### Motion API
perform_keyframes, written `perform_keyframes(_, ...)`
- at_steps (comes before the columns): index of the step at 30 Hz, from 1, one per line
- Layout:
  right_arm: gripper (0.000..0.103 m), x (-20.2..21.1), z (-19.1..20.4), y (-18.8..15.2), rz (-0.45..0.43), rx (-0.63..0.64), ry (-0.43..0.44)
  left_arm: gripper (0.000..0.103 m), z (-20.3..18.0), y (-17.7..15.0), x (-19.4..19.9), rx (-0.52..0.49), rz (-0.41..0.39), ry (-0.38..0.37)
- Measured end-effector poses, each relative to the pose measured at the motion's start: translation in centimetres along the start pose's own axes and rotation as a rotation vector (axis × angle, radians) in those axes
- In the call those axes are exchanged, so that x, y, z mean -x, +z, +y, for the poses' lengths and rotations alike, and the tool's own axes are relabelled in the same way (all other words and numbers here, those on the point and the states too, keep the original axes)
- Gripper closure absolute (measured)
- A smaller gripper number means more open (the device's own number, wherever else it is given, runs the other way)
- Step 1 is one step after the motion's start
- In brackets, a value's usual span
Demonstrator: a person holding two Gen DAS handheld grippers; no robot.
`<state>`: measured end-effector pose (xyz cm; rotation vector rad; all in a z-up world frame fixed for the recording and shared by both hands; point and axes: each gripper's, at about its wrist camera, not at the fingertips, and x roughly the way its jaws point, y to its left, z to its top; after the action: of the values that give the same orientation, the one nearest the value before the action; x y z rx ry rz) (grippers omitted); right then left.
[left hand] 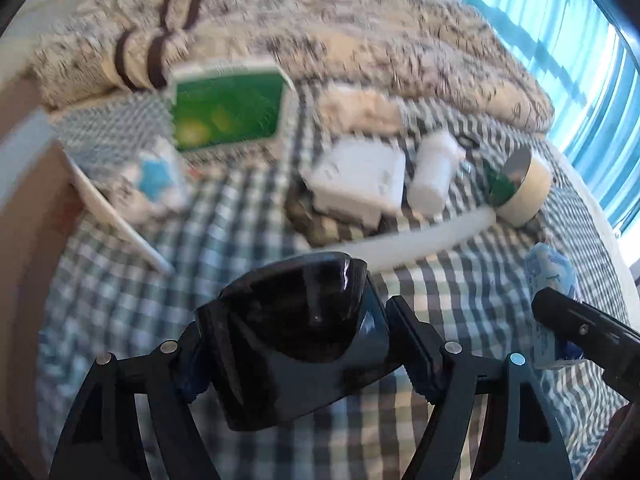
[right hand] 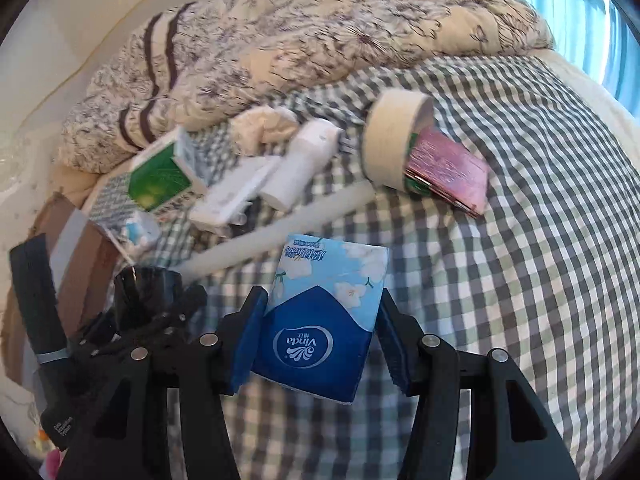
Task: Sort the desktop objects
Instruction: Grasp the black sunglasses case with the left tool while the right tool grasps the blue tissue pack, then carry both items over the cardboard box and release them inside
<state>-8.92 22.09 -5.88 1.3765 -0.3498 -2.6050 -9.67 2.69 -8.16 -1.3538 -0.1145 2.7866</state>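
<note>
My left gripper (left hand: 298, 346) is shut on a pair of black sunglasses (left hand: 296, 312), held above the checked sheet (left hand: 120, 320); the right wrist view shows them at the lower left as sunglasses (right hand: 144, 284). My right gripper (right hand: 322, 332) is shut on a blue Vinda tissue pack (right hand: 332, 276), its blue pads (right hand: 250, 340) pressing both sides. That pack (left hand: 550, 276) also shows at the right edge of the left wrist view. Ahead lie a green box (right hand: 160, 178), a white box (left hand: 360, 180), a white bottle (right hand: 304, 164), a beige roll (right hand: 392, 136) and a pink packet (right hand: 448, 172).
A white tray rim (right hand: 280, 228) runs in front of the boxes and bottle. A small blue-and-white pack (left hand: 156, 176) lies at the left. A rumpled patterned quilt (right hand: 320, 32) fills the back. A brown cardboard box (right hand: 80, 248) stands at the left, blue curtains (left hand: 560, 40) at the right.
</note>
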Motion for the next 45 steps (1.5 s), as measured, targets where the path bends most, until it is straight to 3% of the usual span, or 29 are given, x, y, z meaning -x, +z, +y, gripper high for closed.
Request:
perform_keyframes(4, 0.049, 2.2, 2.4, 0.4, -0.029, 0.047, 0.053, 0.025, 1.1, 2.4, 4.7, -0.020, -0.058, 0.070)
perform_keyframes(11, 0.049, 6.3, 10.9, 2.7, -0.093, 0.166, 0.186, 0.025, 6.8, 6.3, 13.4, 0.010, -0.147, 0.145)
perform_keyframes(16, 0.049, 8.5, 17.4, 3.5, -0.136, 0.250, 0.245, 0.025, 12.8, 6.3, 17.3, 0.074, -0.163, 0.199)
perform_keyframes(19, 0.049, 9.4, 21.1, 3.6, -0.162, 0.297, 0.283, 0.025, 16.2, 4.9, 19.3, 0.129, -0.186, 0.185)
perform_keyframes(24, 0.049, 8.6, 26.9, 3.9, -0.142, 0.341, 0.342, 0.025, 20.0, 3.5, 20.2, 0.148, -0.179, 0.211)
perform_keyframes(29, 0.049, 5.5, 32.2, 3.7, -0.086, 0.366, 0.370, 0.025, 22.8, 2.5, 18.3, 0.187, -0.122, 0.175)
perform_keyframes(31, 0.042, 4.5, 33.7, 3.7, -0.096, 0.361, 0.373, 0.020, 22.9, 2.0, 17.6, 0.172, -0.098, 0.178)
perform_keyframes(33, 0.026, 3.6, 34.8, 3.7, -0.091, 0.357, 0.332, 0.005, 22.8, 1.7, 16.8, 0.162, -0.064, 0.190)
perform_keyframes(35, 0.026, 3.4, 35.4, 3.7, -0.118, 0.372, 0.288, 0.004, 22.7, 1.7, 16.5, 0.163, -0.062, 0.174)
perform_keyframes(38, 0.026, 3.4, 35.0, 3.8, -0.121, 0.357, 0.298, 0.003, 22.2, 2.0, 16.8, 0.150, -0.080, 0.161)
perform_keyframes(45, 0.026, 5.0, 30.0, 4.9, -0.125, 0.284, 0.320, 0.002, 19.4, 2.2, 17.4, 0.102, -0.114, 0.184)
